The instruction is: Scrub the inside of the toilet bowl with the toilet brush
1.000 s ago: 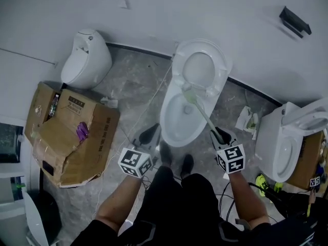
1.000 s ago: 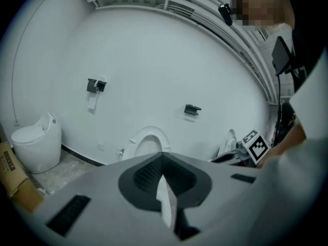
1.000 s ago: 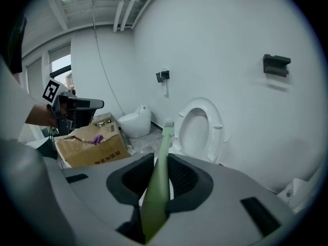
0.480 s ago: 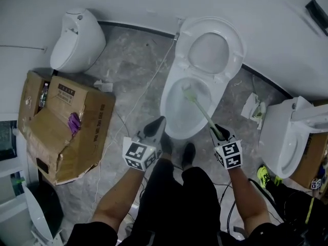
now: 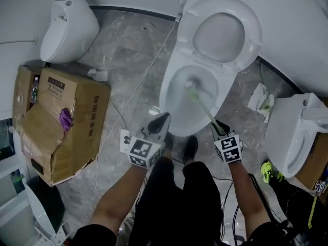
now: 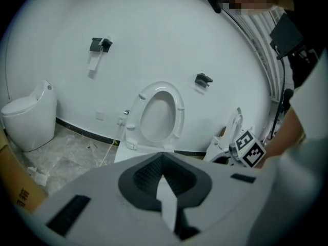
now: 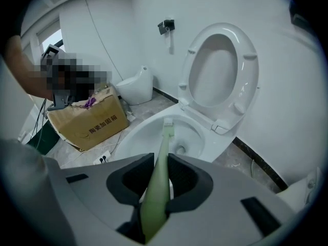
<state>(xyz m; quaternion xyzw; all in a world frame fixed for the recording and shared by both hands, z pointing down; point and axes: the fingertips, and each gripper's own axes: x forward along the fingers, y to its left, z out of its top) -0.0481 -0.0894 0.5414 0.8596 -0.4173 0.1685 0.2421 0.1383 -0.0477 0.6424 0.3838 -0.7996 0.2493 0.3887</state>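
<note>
The white toilet bowl (image 5: 177, 111) stands in the middle of the head view with its lid (image 5: 223, 32) raised against the wall. My right gripper (image 5: 219, 129) is at the bowl's front right rim, shut on the pale green handle of the toilet brush (image 5: 204, 109). The brush head (image 5: 190, 85) is inside the bowl, towards the back. In the right gripper view the handle (image 7: 160, 163) runs out between the jaws to the brush head (image 7: 168, 125) above the drain. My left gripper (image 5: 159, 124) hovers by the bowl's front left rim, shut and holding nothing; its view shows the raised lid (image 6: 159, 114).
A crumpled cardboard box (image 5: 56, 122) lies at left, a small white toilet (image 5: 66, 24) at the upper left. Another toilet (image 5: 292, 132) stands at right. A white power strip (image 5: 124, 140) and a thin cable (image 5: 138, 86) lie on the marble floor. My shoes (image 5: 190, 148) are at the bowl's front.
The head view has dipped, so the toilet sits higher and larger. The brush head has moved from the bowl's back rim to lower inside. Both grippers stay near the front rim.
</note>
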